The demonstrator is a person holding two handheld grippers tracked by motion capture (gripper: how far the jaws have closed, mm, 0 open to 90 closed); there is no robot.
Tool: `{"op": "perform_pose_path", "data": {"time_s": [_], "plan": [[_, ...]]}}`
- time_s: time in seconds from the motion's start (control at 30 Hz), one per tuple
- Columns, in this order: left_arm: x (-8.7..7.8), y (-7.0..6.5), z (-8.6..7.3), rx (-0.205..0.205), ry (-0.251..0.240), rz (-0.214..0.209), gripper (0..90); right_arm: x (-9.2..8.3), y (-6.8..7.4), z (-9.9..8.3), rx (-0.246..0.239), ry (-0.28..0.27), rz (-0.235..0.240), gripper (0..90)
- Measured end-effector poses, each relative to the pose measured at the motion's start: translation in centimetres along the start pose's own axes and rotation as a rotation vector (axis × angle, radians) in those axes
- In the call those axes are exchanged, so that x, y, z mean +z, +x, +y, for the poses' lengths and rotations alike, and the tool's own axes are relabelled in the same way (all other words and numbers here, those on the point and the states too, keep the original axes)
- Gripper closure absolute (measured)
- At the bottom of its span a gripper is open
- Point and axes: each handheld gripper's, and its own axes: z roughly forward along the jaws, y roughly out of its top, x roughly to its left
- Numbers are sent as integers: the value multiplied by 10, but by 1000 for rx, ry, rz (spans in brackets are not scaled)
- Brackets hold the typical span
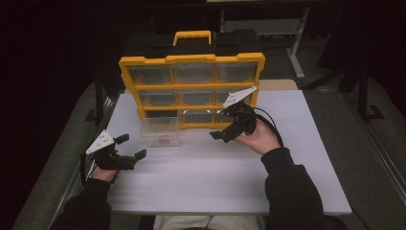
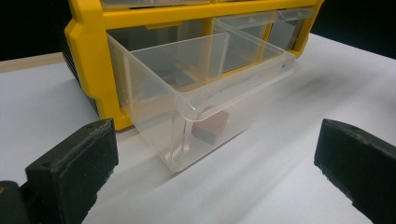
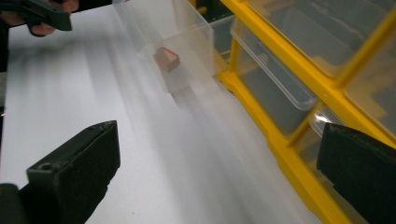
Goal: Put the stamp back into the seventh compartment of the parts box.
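Note:
A yellow organiser (image 1: 191,86) with clear drawers stands at the back of the white table (image 1: 215,182). Its bottom-left drawer (image 1: 160,132) (image 2: 196,98) (image 3: 173,37) is pulled out, and a small reddish-brown block (image 2: 210,125) (image 3: 166,58) lies inside it. My left gripper (image 1: 130,146) (image 2: 215,177) is open, low over the table a little in front and left of that drawer, with nothing between its jaws. My right gripper (image 1: 224,130) (image 3: 219,172) is open too, held just in front of the organiser's bottom row, right of the drawer.
A table leg and other furniture (image 1: 297,43) stand in the dark behind the organiser. The organiser's black and yellow carry handle (image 1: 192,37) rises at its top. The table's white surface stretches wide in front of both grippers.

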Motion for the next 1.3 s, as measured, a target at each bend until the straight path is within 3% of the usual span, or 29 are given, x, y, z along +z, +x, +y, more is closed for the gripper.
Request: {"op": "perform_pose_path", "data": {"time_s": [0.83,1.3], "plan": [[0,0,0,0,3,3,0,-40,-5,-51,86,-62,-77,0],[0,0,0,1,2,3,0,-57,-8,-92,156,-112,-131,0]]}}
